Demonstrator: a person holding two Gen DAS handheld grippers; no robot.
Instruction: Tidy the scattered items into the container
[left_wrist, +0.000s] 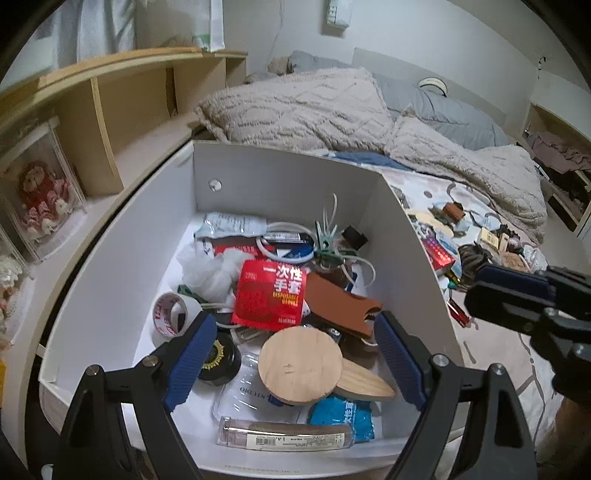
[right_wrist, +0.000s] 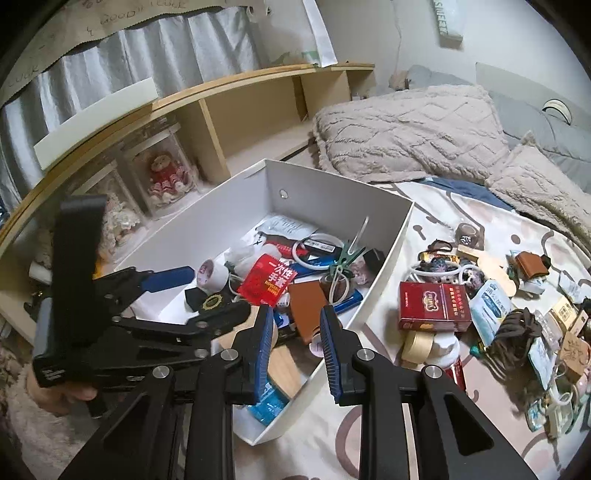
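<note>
The left gripper (left_wrist: 295, 354) hangs over the near end of the white box (left_wrist: 406, 236), its blue-padded jaws spread wide with nothing between them. Directly under it lie a round wooden lid (left_wrist: 300, 372), a clear plastic case with a barcode label (left_wrist: 284, 437) and a blue packet (left_wrist: 341, 415). Just beyond these sit a black round tin (left_wrist: 218, 360), a roll of printed tape (left_wrist: 171, 312), a brown leather sleeve (left_wrist: 341, 302) and a red pack of disposable gloves (left_wrist: 271, 293). Farther in, a green clothespin (left_wrist: 327, 236) rests beside a white ring (left_wrist: 286, 245), and a silver foil pouch (left_wrist: 231, 223) lies against the far wall.

The right gripper (right_wrist: 293, 332) is held above the box's near right corner, its jaws parted by a moderate gap and holding nothing.

To the right of the box, on the patterned bedsheet (right_wrist: 369, 424), the scattered items are still out: a roll of beige tape (right_wrist: 417, 345) nearest, a red cigarette carton (right_wrist: 434, 304) touching it, a bundle of dark brown cord (right_wrist: 515, 330) to the right, and a small brown leather pouch (right_wrist: 530, 264) farther off. Beyond them a beige textured blanket (right_wrist: 406, 125) is heaped on the bed, with a wooden shelf unit (right_wrist: 258, 110) along the wall.
</note>
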